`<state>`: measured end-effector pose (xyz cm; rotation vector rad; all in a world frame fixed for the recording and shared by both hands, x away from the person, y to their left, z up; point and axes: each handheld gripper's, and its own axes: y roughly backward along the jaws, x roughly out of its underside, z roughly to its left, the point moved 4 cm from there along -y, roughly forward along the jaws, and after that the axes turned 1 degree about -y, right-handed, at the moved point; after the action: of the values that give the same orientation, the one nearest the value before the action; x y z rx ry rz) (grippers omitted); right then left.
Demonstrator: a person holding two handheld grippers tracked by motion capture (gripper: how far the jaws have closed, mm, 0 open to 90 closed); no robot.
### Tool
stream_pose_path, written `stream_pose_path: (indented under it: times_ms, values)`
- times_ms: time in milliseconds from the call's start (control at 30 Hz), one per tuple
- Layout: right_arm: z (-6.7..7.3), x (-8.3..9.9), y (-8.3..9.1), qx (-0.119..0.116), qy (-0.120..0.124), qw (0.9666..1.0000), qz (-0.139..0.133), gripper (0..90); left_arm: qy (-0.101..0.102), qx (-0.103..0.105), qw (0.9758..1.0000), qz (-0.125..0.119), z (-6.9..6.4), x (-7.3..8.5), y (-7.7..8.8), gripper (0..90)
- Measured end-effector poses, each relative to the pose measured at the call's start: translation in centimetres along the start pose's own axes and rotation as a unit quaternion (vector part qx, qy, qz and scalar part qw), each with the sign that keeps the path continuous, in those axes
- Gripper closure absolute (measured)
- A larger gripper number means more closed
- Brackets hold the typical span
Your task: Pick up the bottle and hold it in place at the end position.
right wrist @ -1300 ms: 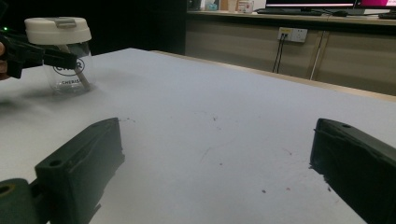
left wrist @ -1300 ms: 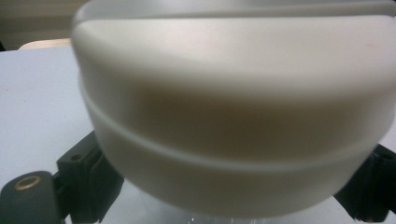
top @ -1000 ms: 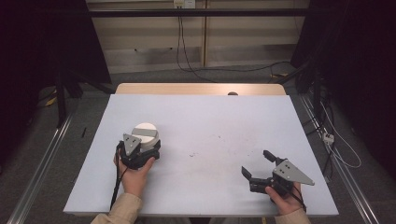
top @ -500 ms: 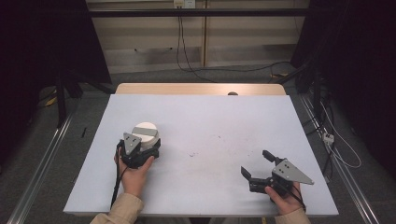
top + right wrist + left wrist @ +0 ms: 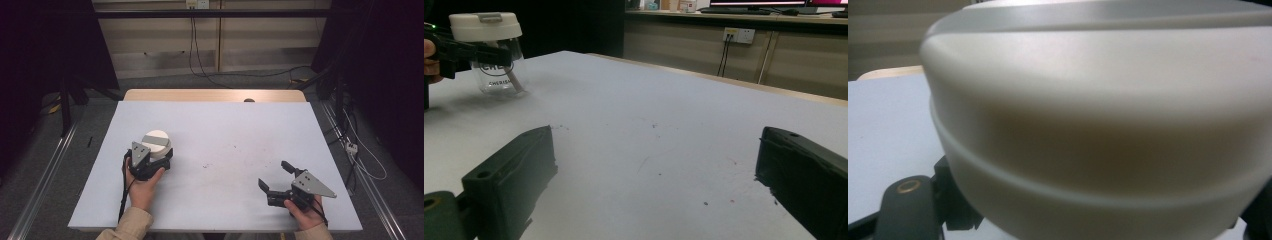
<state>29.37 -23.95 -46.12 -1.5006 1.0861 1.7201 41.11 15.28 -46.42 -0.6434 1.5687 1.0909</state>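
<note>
Cream-white lid (image 5: 156, 138) on clear jar (image 5: 499, 70) with dark lettering, black grippers, pale grey-blue tabletop (image 5: 235, 135), tan sleeves (image 5: 131, 226).

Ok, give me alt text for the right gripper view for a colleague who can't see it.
The right gripper rests open on the white table, its black jaws wide apart with nothing between them. Far left, the left gripper clamps a clear jar with a white lid.
</note>
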Motion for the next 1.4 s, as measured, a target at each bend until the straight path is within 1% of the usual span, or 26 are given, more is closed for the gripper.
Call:
stream_pose_path:
  times_ms: [167, 300, 333, 400, 433, 500, 600, 633, 667, 700, 767, 833, 867, 900, 967, 1067, 1100, 1200, 1233, 1300, 1400]
  values:
    - [0.0, 0.0, 0.0, 0.0, 0.001, 1.0, 0.0, 2.1, 0.003, 0.009, 0.9999, -0.005, 0.0, -0.2, 0.0, 18.6]
    - [0.1, 0.0, 0.0, -0.001, 0.002, 1.0, 0.0, 2.1, 0.002, 0.024, 0.9997, -0.006, -0.2, -0.3, -0.1, 18.6]
    - [0.1, 0.0, -0.1, -0.001, 0.002, 1.0, 0.0, 2.1, -0.002, 0.026, 0.9996, -0.005, -0.2, -0.3, -0.1, 18.7]
    - [0.1, 0.0, -0.1, -0.003, 0.002, 1.0, 0.0, 2.1, -0.003, 0.033, 0.9994, -0.004, -0.4, -0.5, -0.2, 18.7]
    - [0.1, 0.0, -0.2, -0.003, 0.002, 1.0, 0.001, 2.1, -0.007, 0.036, 0.9993, -0.001, -0.5, -0.6, -0.3, 18.6]
    - [0.1, 0.0, -0.2, -0.002, 0.002, 1.0, 0.001, 2.1, -0.01, 0.037, 0.9993, 0.002, -0.6, -0.7, -0.4, 18.6]
    - [0.2, -0.1, -0.2, -0.003, -0.001, 1.0, 0.0, 2.3, -0.01, 0.045, 0.9989, 0.002, -1.0, -1.0, -0.8, 18.7]
    - [0.3, -0.2, -0.2, -0.003, 0.001, 1.0, -0.002, 2.3, -0.015, 0.051, 0.9986, 0.003, -1.3, -1.2, -1.2, 18.7]
    - [0.3, -0.2, -0.3, -0.004, 0.001, 1.0, -0.002, 2.3, -0.015, 0.051, 0.9986, 0.003, -1.3, -1.2, -1.2, 18.6]
    - [0.3, -0.2, -0.3, -0.004, 0.001, 1.0, -0.002, 2.3, -0.015, 0.055, 0.9984, 0.002, -1.5, -1.3, -1.3, 18.6]
    - [0.3, -0.2, -0.3, -0.003, 0.002, 1.0, -0.003, 2.3, -0.023, 0.061, 0.9979, 0.004, -1.8, -1.6, -1.7, 18.6]
    - [0.3, -0.2, -0.3, -0.004, 0.0, 1.0, -0.003, 2.3, -0.023, 0.068, 0.9974, 0.003, -2.1, -1.8, -2.0, 18.6]
    - [0.2, -0.2, -0.3, -0.003, 0.0, 1.0, -0.003, 2.3, -0.033, 0.074, 0.9967, 0.003, -2.5, -2.0, -2.2, 18.6]
    - [0.2, -0.2, -0.3, -0.003, 0.002, 1.0, -0.002, 2.3, -0.033, 0.074, 0.9967, 0.003, -2.5, -2.0, -2.2, 18.6]
    - [0.2, -0.1, -0.3, -0.004, 0.002, 1.0, -0.002, 2.3, -0.034, 0.08, 0.9962, 0.003, -2.9, -2.1, -2.5, 18.6]
    - [0.2, -0.2, -0.2, -0.003, 0.001, 1.0, -0.004, 2.3, -0.045, 0.089, 0.9949, 0.01, -3.3, -2.2, -2.8, 18.7]
    - [0.2, -0.2, -0.2, -0.003, 0.0, 1.0, -0.004, 2.3, -0.045, 0.096, 0.9943, 0.01, -3.6, -2.3, -3.1, 18.6]
    - [0.2, -0.2, -0.3, -0.003, 0.001, 1.0, -0.003, 2.3, -0.046, 0.101, 0.9937, 0.01, -3.8, -2.4, -3.3, 18.6]
    - [0.2, -0.2, -0.3, -0.005, -0.001, 1.0, -0.003, 2.3, -0.05, 0.106, 0.993, 0.013, -3.9, -2.5, -3.5, 18.6]
    - [0.2, -0.2, -0.4, -0.005, 0.0, 1.0, -0.002, 2.4, -0.047, 0.107, 0.993, 0.013, -4.0, -2.5, -3.6, 18.6]
    - [0.2, -0.2, -0.4, -0.005, -0.002, 1.0, -0.001, 2.4, -0.049, 0.112, 0.9924, 0.013, -4.4, -2.8, -4.1, 18.6]
